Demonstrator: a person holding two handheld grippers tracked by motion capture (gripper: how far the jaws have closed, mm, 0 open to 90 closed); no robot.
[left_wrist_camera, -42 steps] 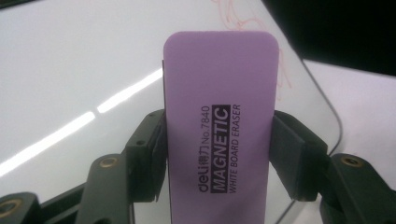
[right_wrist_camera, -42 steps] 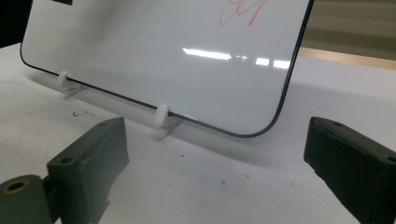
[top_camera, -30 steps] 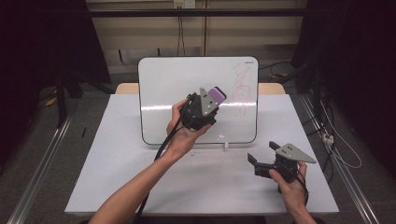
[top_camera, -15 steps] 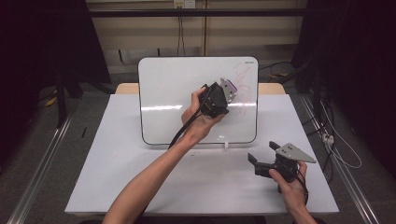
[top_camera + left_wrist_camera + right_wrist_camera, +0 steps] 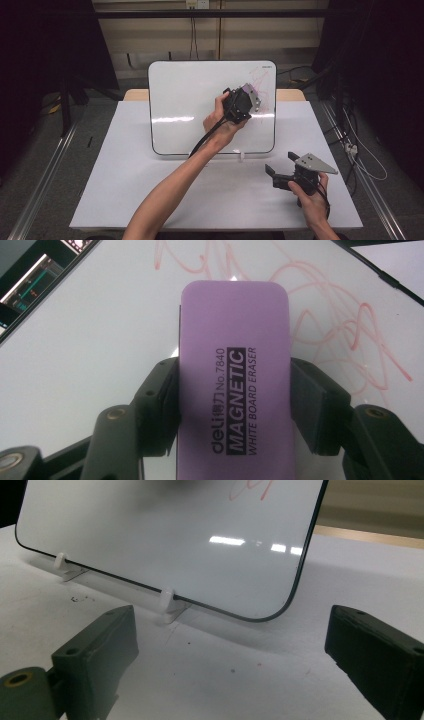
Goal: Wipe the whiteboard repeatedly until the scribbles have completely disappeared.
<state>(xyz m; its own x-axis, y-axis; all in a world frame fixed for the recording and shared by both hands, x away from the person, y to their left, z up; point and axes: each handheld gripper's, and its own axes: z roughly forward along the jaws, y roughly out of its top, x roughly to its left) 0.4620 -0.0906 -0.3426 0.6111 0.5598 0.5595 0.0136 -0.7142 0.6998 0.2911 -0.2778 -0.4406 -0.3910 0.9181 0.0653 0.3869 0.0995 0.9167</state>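
Between the black jaws of the left claw (image 5: 232, 405) sits a purple eraser (image 5: 234, 375), clamped across its narrow sides with its printed back facing the camera that rides on the claw. It is a rounded rectangular block, smooth and matte like moulded plastic; the wiping face is turned away, toward the whiteboard (image 5: 190, 100), and whether it touches the surface cannot be told. In the high view the left claw (image 5: 250, 96) hovers at about two o'clock on the board, right over the red scribble (image 5: 340, 325), a tangle of thin looping marker lines.

To wipe well, I judge the eraser should meet the glossy board flat, with even pressure, and travel in overlapping strokes across the whole tangle toward the one o'clock corner. The board leans on small white clips (image 5: 167, 600), so a light push seems wise, lest it slide or tip backward.

At about five o'clock on the worktop (image 5: 125, 175), well apart from the board, the right claw (image 5: 280, 172) rests in the person's hand with its jaws spread and nothing between them. The worktop is covered in plain white sheeting, slightly speckled near the clips.
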